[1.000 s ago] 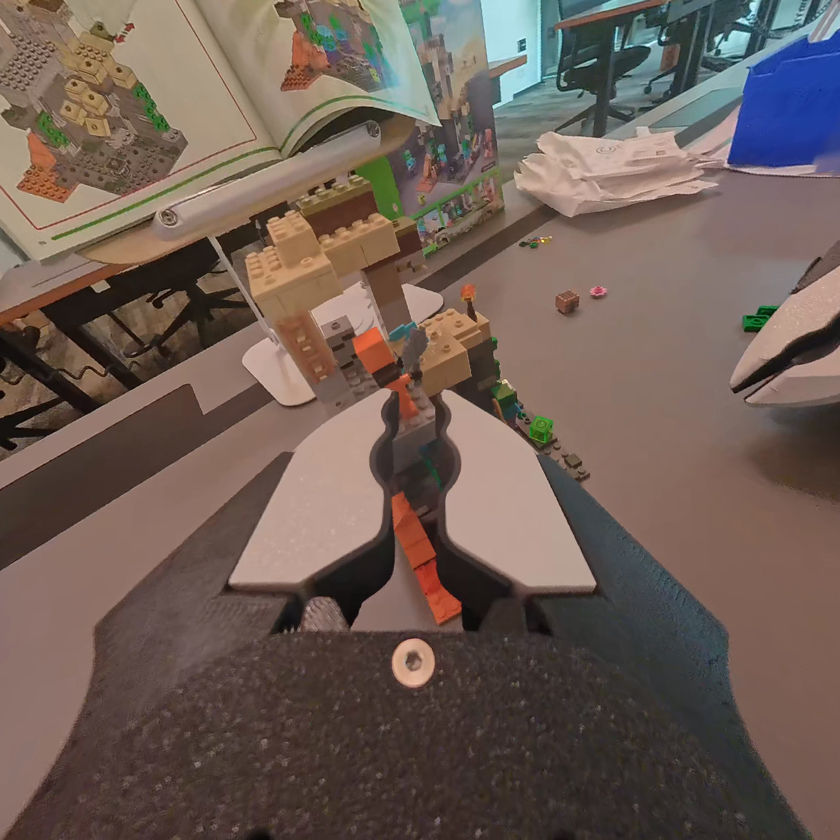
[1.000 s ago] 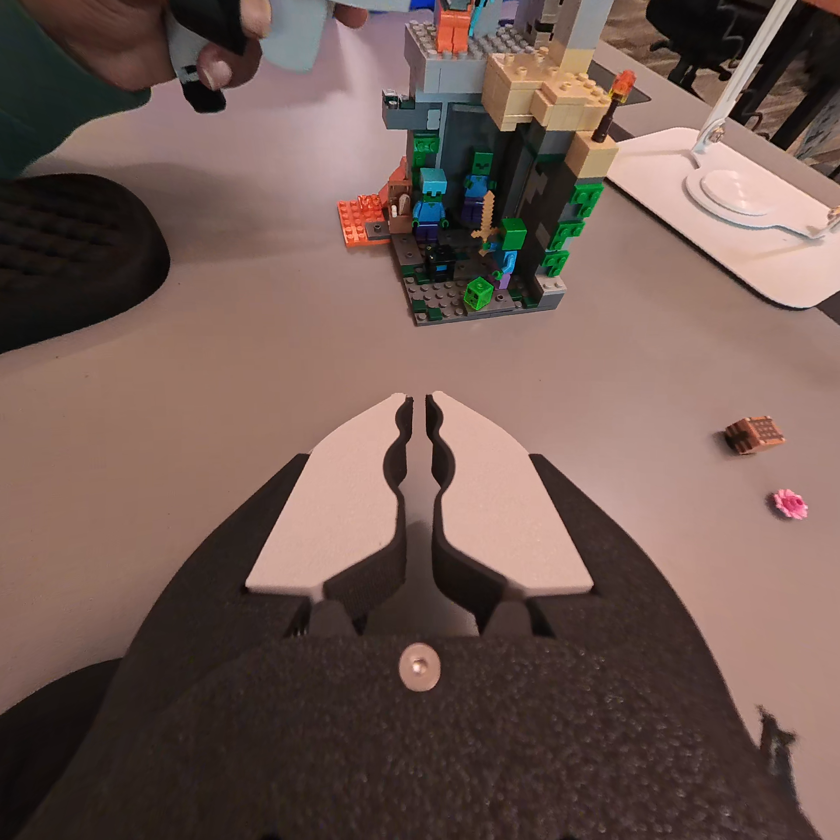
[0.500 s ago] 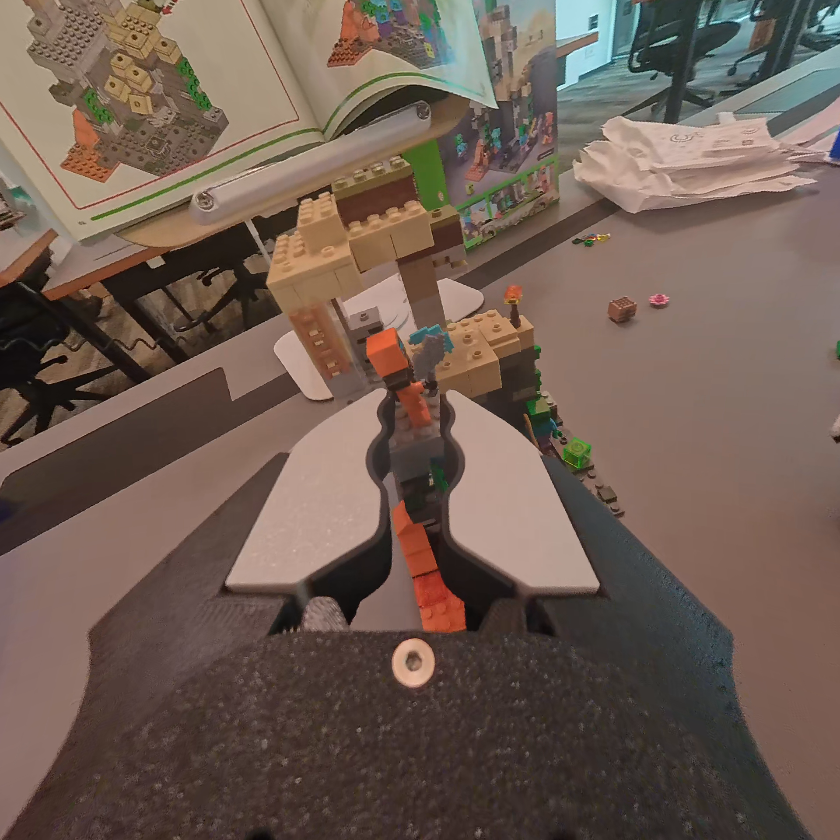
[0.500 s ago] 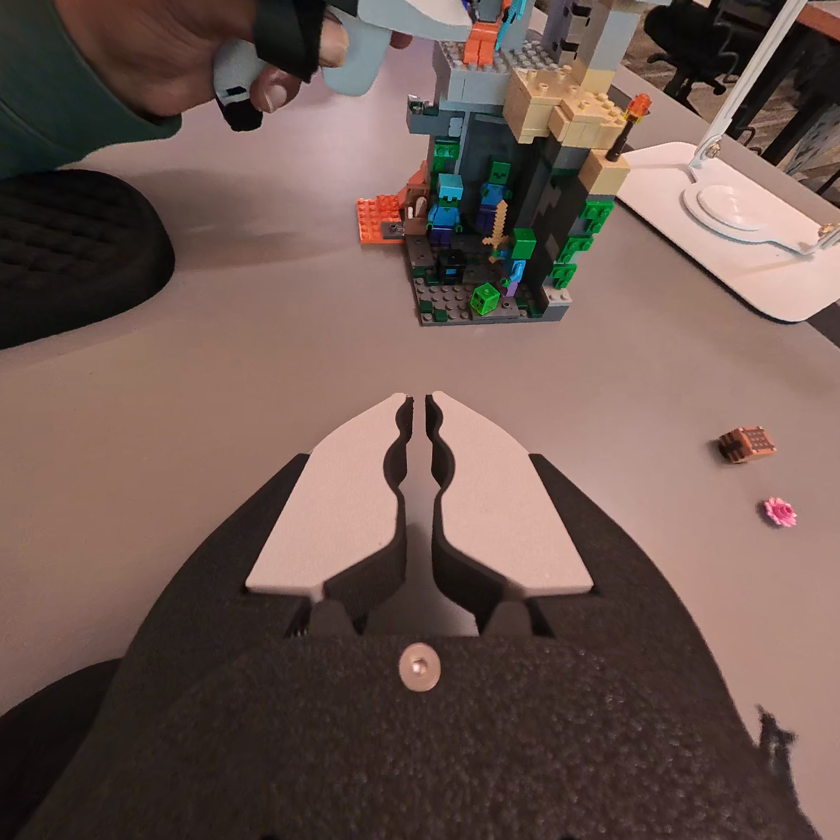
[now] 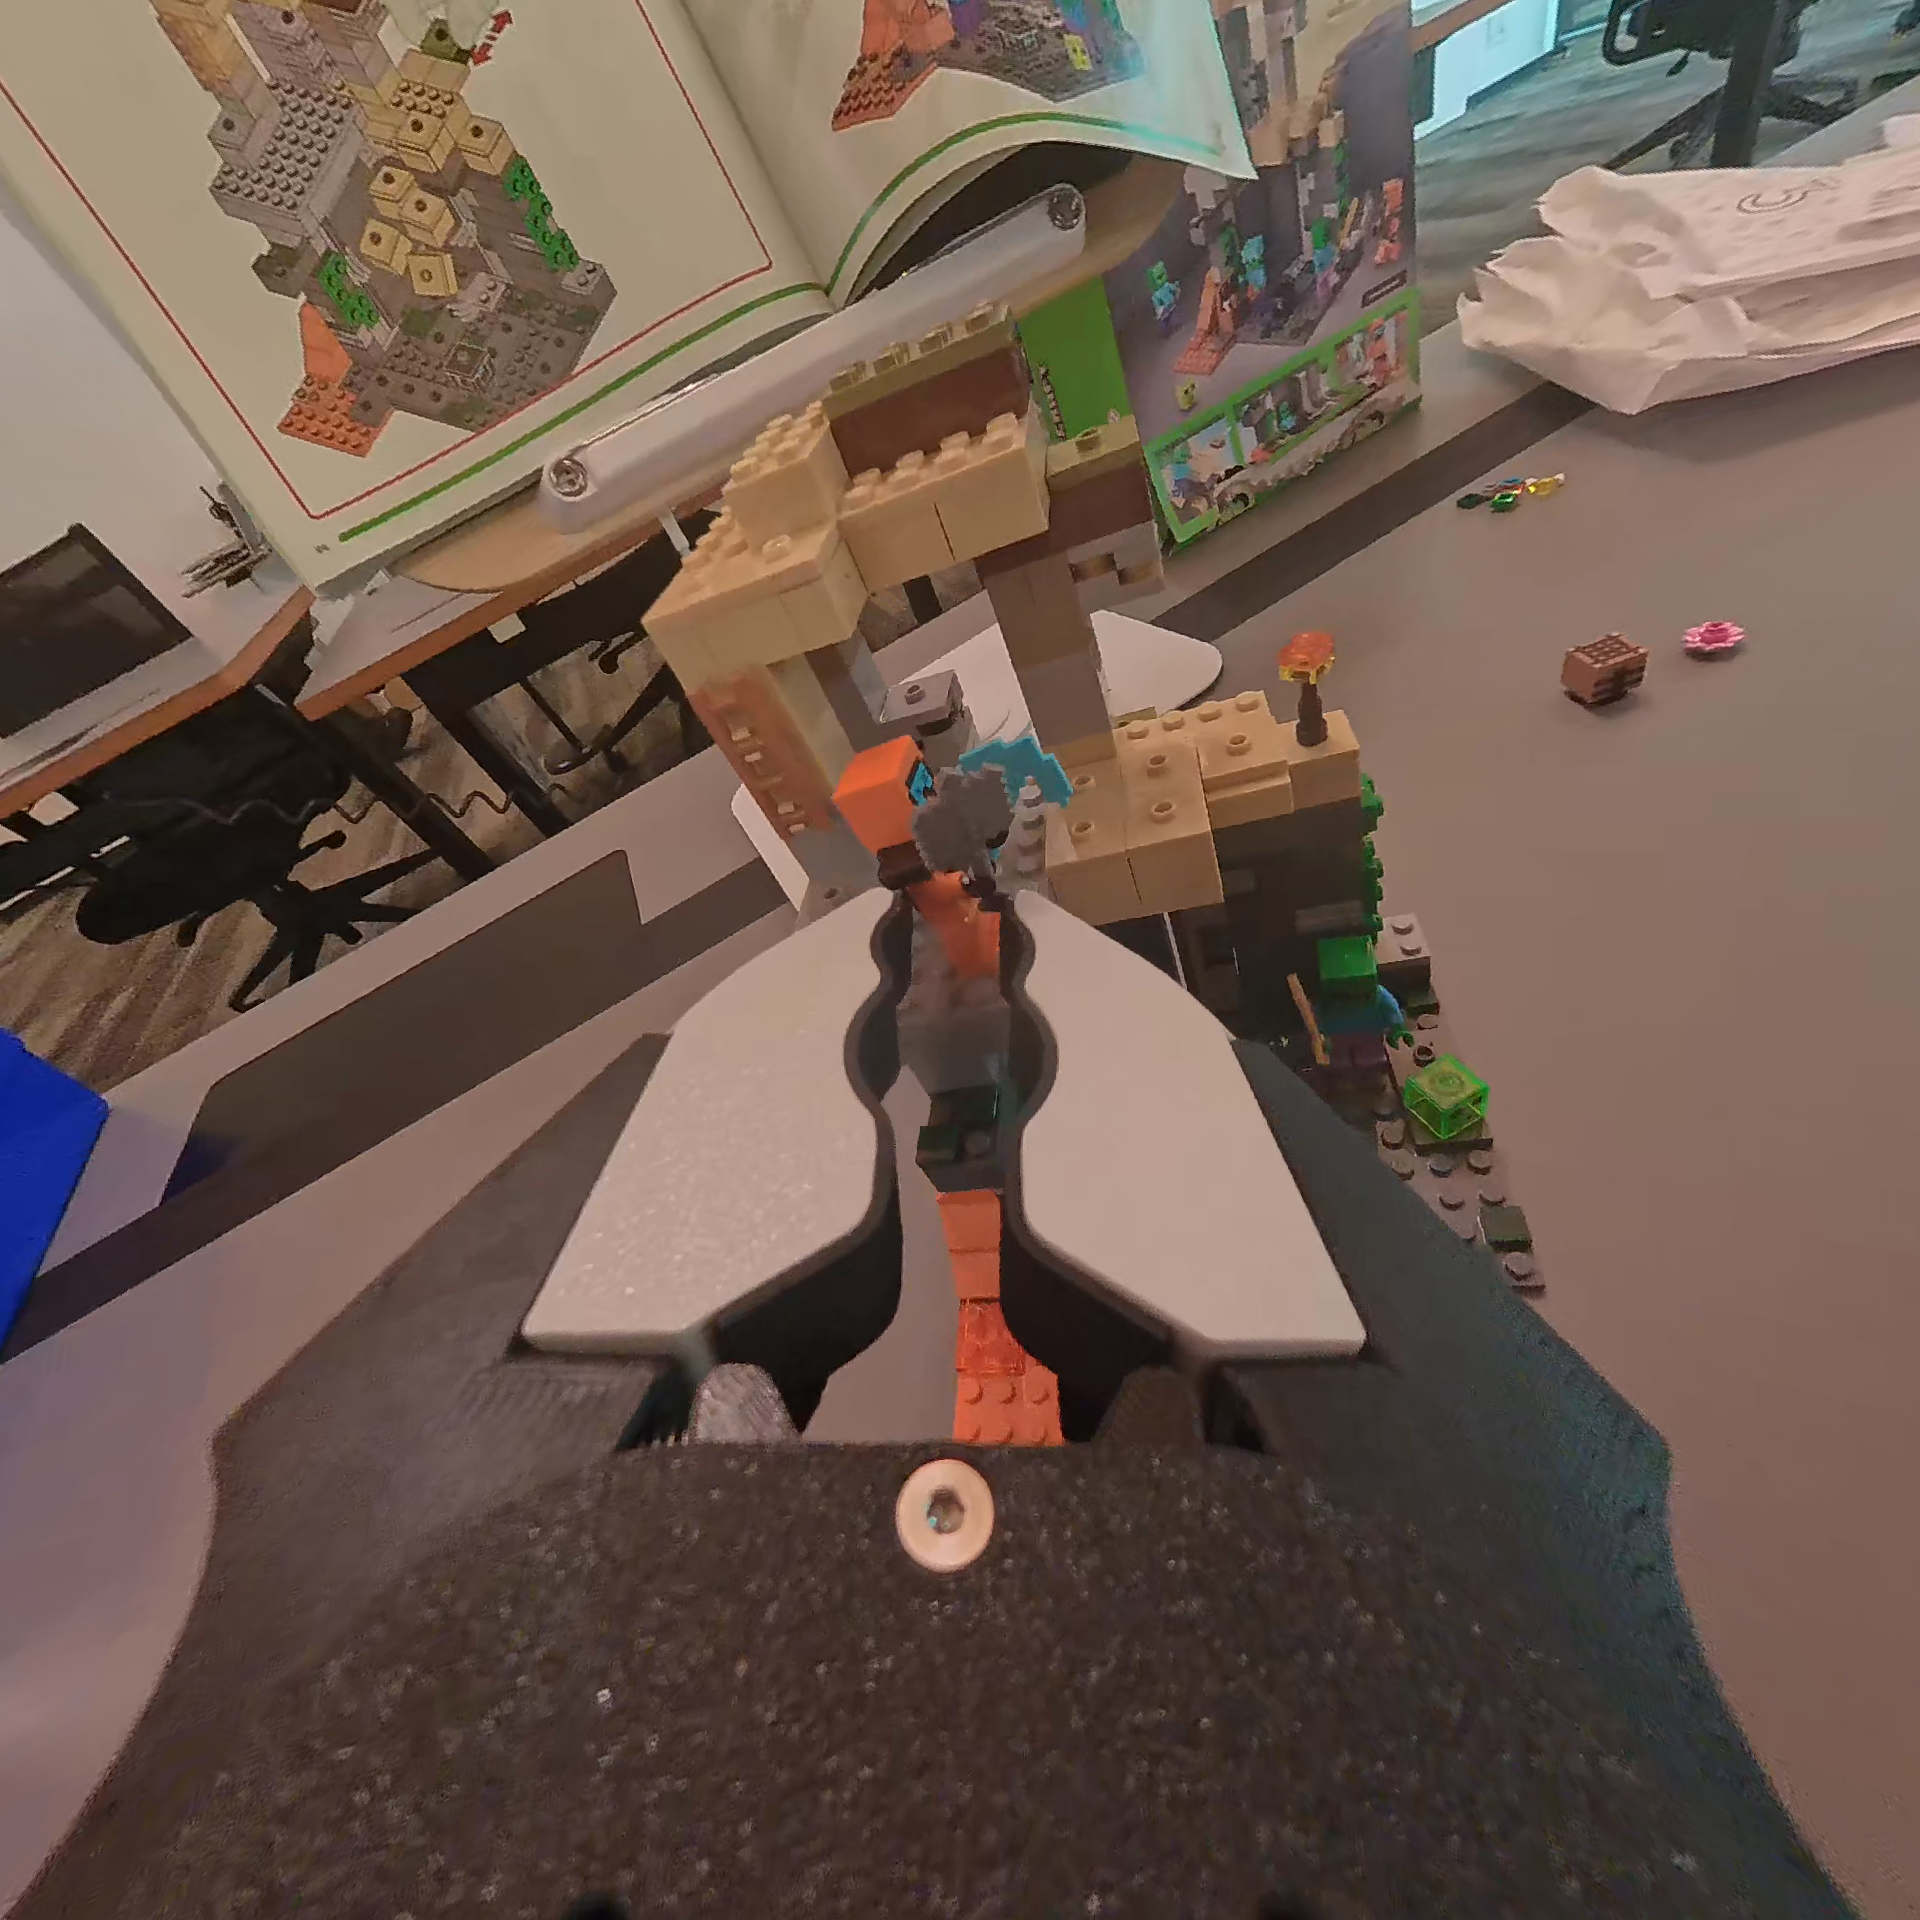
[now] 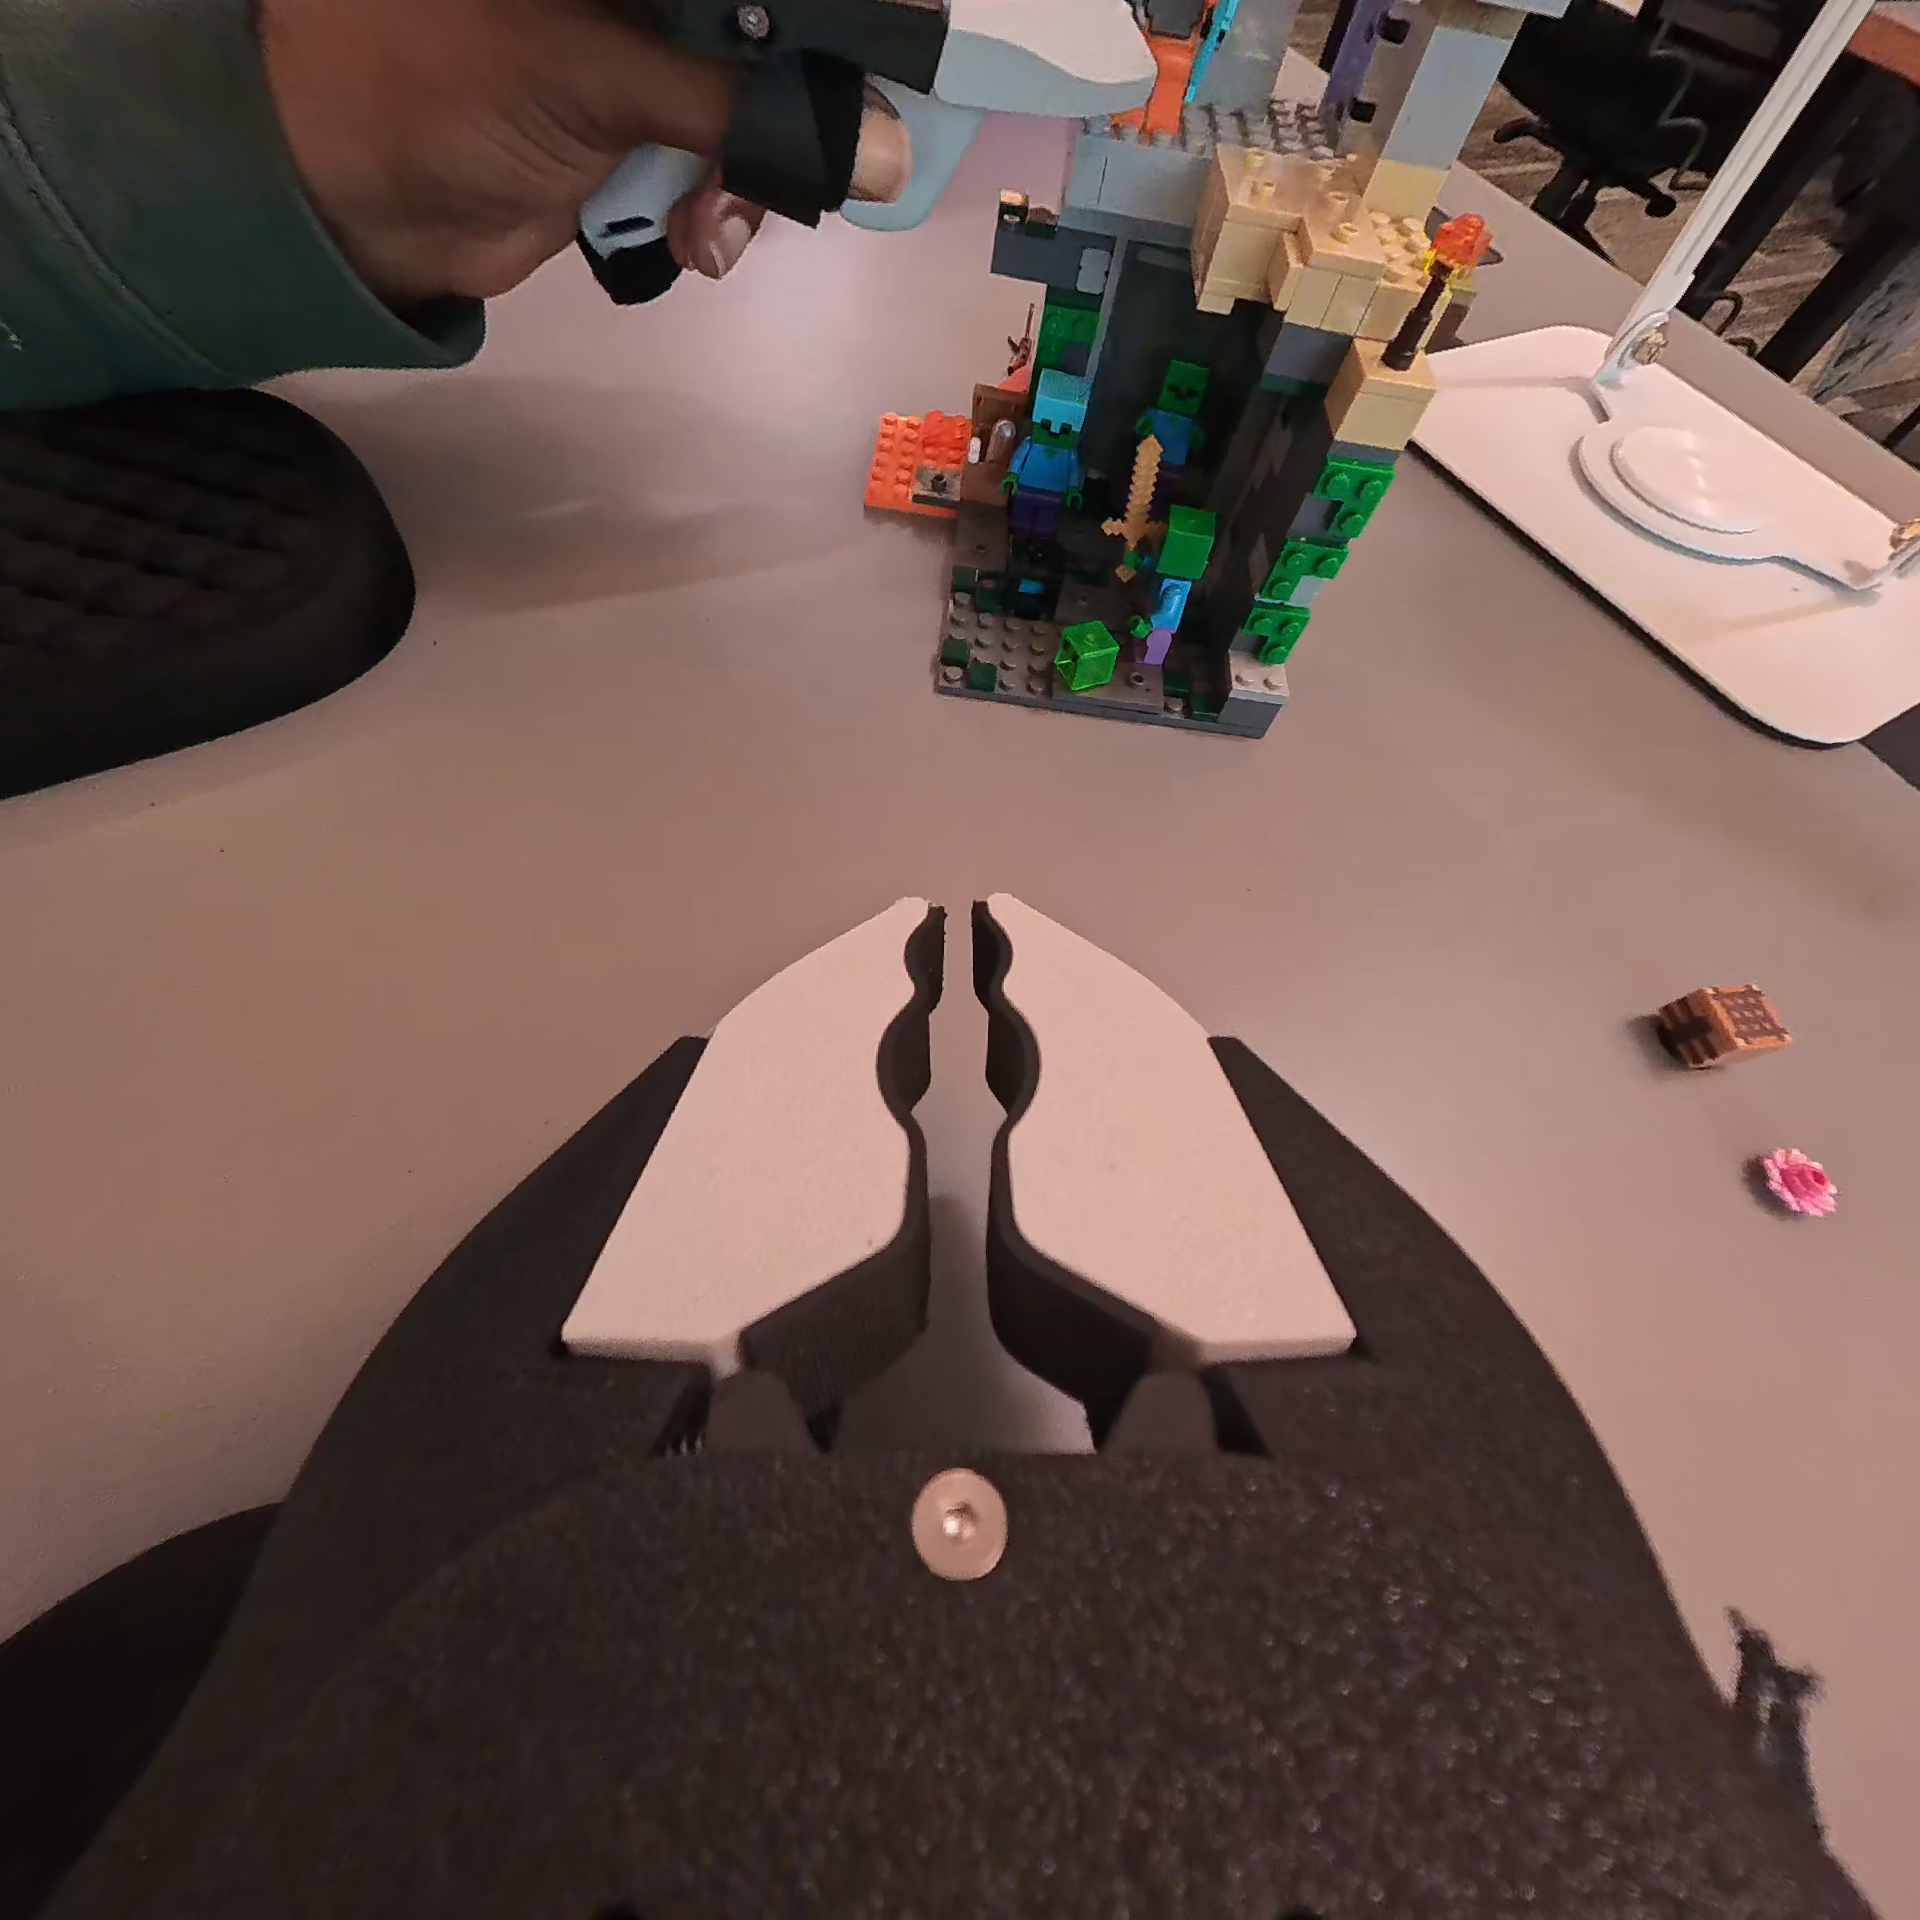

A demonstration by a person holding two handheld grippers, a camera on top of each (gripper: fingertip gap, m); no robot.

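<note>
Half closing the left gripper (image 5: 951,914) on the figure (image 5: 883,779), pinching its orange body right at the tips, head and blue-and-grey tool poking out above. Holding it upright over the grey studded ledge near the top of the build (image 5: 1195,810), just beside the tan blocks and under the overhang; not telling from either view whether feet are touching studs. Gripping only at the very tips, with the wider hollow behind them showing the build's grey wall and orange plates below. Driving that gripper with a hand (image 6: 468,156) in a green sleeve.

Hovering the right gripper (image 6: 958,909) low over the bare table (image 6: 520,883), well apart from the build, fingers nearly together with a thin slit between and nothing in them. Lying off to its right: a brown block (image 6: 1725,1023) and a pink flower (image 6: 1800,1181), near each other. Standing behind the build: a white stand (image 6: 1662,540) propping an open booklet (image 5: 416,208).
</note>
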